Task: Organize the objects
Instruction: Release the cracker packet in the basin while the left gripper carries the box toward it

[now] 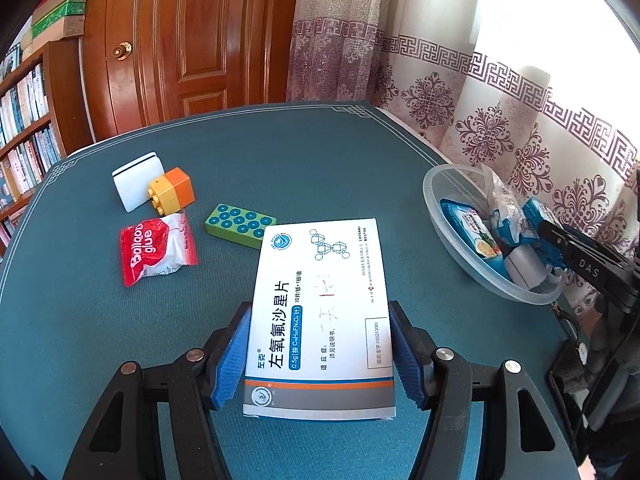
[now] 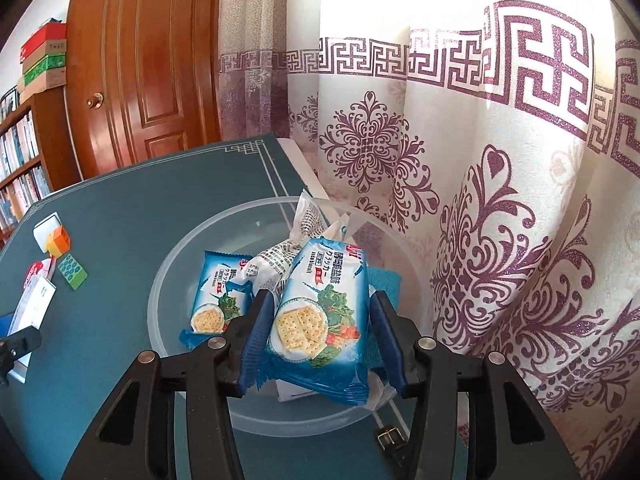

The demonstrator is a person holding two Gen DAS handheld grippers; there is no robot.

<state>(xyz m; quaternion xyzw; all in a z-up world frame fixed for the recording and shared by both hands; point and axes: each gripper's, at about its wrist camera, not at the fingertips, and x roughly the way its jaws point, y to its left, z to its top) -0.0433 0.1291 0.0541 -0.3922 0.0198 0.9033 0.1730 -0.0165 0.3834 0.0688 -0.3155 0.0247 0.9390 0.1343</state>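
My left gripper [image 1: 320, 308] is shut on a white medicine box [image 1: 320, 312], its blue pads pressed to the box's long sides just above the teal table [image 1: 280, 160]. At the table's right edge stands a clear plastic bowl [image 2: 180, 256]. My right gripper [image 2: 320, 298] reaches into it. A blue cracker packet [image 2: 320, 312] lies between its pads on other packets, with a gap showing on both sides, so the jaws are open. A second cracker packet [image 2: 216, 292] and a white packet [image 2: 276, 260] also lie in the bowl.
On the table's left lie a white block [image 1: 136, 184], an orange-yellow brick [image 1: 172, 190], a green block with blue dots [image 1: 240, 220] and a red Balloon glue packet [image 1: 158, 250]. A patterned curtain [image 2: 500, 200] hangs right behind the bowl. A wooden door [image 1: 180, 40] and a bookshelf [image 1: 24, 128] stand beyond the table.
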